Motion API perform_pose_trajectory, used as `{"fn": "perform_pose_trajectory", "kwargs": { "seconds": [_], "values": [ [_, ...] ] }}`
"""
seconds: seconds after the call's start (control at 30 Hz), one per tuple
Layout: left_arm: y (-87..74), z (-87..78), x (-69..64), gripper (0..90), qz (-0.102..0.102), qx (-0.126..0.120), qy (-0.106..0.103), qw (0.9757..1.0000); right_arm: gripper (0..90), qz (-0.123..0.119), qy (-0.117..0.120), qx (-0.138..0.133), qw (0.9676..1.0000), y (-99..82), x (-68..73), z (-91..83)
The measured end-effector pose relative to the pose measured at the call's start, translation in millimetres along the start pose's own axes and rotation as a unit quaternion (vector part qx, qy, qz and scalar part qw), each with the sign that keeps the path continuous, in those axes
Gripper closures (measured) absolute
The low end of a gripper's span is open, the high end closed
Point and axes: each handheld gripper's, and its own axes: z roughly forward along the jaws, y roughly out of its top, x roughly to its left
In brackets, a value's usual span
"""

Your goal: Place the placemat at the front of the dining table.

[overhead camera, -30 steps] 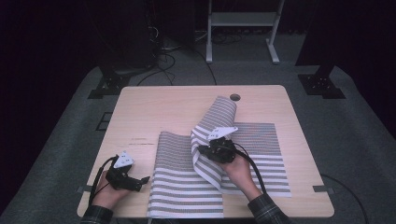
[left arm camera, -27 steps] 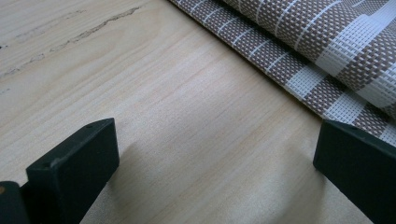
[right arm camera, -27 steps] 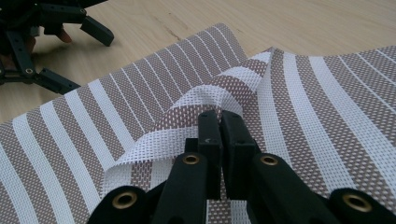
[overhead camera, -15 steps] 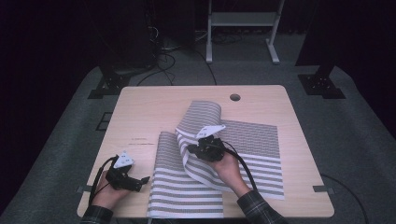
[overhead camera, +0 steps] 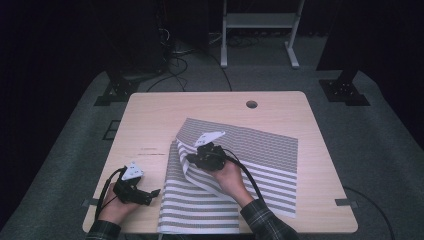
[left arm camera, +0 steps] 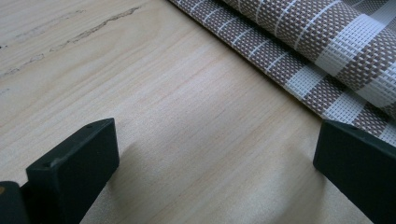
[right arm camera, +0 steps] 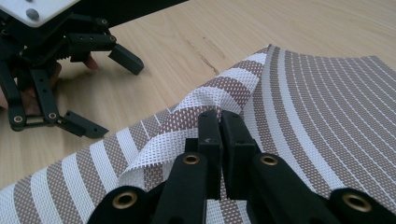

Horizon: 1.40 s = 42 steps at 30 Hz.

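right tongs: clamped on the brown-and-white striped woven placemat, dragging its corner over
left tongs: wide, idle on table
relation: mat's edge just beside the left tongs

A dark lab or studio; grey carpet, cables, metal stand behind a lone table

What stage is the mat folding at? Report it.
Done: the right hand-held gripper is shut on an edge of the striped mat and has lifted it over. In hand: that flap hangs curled above the mat's near half. Left: laying it flat; the left hand-held gripper rests open on the table.
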Motion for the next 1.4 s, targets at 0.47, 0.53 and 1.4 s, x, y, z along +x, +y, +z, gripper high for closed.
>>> {"fn": "perform_pose_trajectory", "kwargs": {
  "seconds": [0.47, 0.53, 1.4],
  "values": [
    [0.0, 0.0, -0.2, 0.0, 0.000, 0.000, -0.001, 1.0000, 82.8, 0.000, 0.020, -0.001, 0.9998, 11.8, 9.5, 27.0],
    [0.0, 0.0, -0.4, 0.0, 0.001, 0.000, -0.002, 1.0000, 79.3, 0.002, 0.030, -0.006, 0.9995, 13.0, 10.6, 28.7],
    [-0.2, 0.0, -0.6, 0.0, 0.001, 0.000, -0.002, 1.0000, 47.0, 0.029, -0.019, -0.019, 0.9992, -5.3, -13.4, -39.4]
  ]
}}
